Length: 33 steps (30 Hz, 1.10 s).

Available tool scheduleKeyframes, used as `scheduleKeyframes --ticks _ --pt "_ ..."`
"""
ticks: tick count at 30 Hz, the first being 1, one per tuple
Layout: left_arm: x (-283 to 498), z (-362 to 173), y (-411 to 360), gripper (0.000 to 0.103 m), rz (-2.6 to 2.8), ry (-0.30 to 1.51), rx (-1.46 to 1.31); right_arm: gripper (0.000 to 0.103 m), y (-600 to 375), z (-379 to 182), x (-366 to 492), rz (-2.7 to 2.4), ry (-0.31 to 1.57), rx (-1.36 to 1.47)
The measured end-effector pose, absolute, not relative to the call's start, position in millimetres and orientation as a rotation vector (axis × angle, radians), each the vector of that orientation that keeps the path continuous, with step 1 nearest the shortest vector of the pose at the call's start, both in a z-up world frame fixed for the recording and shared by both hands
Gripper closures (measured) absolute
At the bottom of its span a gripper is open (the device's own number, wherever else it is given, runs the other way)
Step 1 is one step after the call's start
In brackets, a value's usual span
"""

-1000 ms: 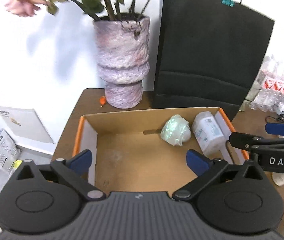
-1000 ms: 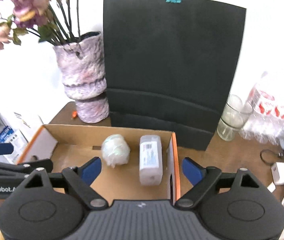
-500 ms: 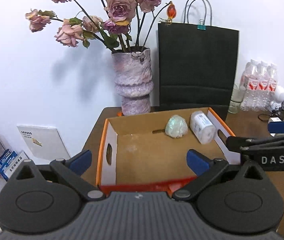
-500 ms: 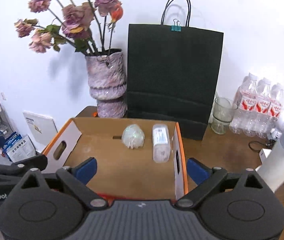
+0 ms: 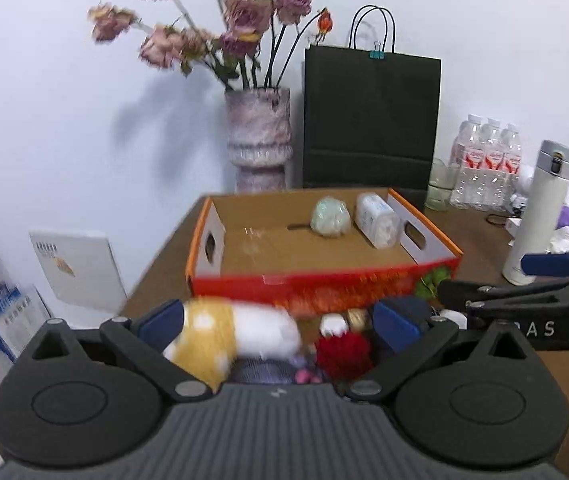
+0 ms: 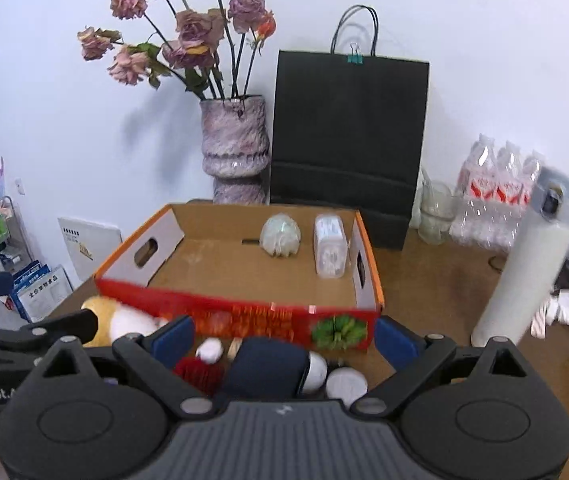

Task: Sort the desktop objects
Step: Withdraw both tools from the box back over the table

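An open cardboard box (image 5: 324,256) (image 6: 244,276) with orange rims and a red front wall stands on the wooden table. Inside at its far right lie a pale green bundle (image 5: 329,217) (image 6: 280,235) and a white packet (image 5: 376,220) (image 6: 329,251). My left gripper (image 5: 280,316) is open above a yellow-and-white plush (image 5: 228,336) (image 6: 120,322) in front of the box. My right gripper (image 6: 284,338) is open above a dark blue pouch (image 6: 264,368), a red pompom (image 6: 198,372) (image 5: 344,350) and white round items (image 6: 344,384).
A stone vase of dried roses (image 5: 258,140) (image 6: 236,148) and a black paper bag (image 5: 370,120) (image 6: 346,136) stand behind the box. A white thermos (image 5: 536,216) (image 6: 524,264), water bottles (image 5: 484,164), a glass jar (image 6: 436,212) and clutter sit at the right.
Both grippers have pulled back and up from over the box. The box's red front wall and the small objects in front of it have come into view. Both stay open.
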<state>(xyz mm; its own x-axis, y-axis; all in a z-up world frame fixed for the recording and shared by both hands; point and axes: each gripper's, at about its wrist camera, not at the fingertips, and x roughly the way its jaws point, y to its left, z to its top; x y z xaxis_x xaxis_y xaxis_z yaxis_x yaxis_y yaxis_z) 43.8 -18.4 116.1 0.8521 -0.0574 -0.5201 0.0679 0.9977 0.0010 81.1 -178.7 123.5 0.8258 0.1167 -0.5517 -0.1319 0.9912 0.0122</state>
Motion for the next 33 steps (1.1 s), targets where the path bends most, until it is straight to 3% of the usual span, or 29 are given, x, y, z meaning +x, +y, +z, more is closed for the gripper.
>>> scheduleKeyframes --ticks 18,29,33 --pt "-74 45 -25 0.0 -0.162 0.531 -0.044 0.006 -188 34 -42 0.094 0.648 0.041" --pt "-85 41 -8 0.0 -0.145 0.534 -0.061 0.006 -194 25 -72 0.105 0.629 0.016" --pt "-68 42 -9 0.007 -0.169 0.543 -0.018 0.005 -212 23 -78 0.077 0.587 0.078"
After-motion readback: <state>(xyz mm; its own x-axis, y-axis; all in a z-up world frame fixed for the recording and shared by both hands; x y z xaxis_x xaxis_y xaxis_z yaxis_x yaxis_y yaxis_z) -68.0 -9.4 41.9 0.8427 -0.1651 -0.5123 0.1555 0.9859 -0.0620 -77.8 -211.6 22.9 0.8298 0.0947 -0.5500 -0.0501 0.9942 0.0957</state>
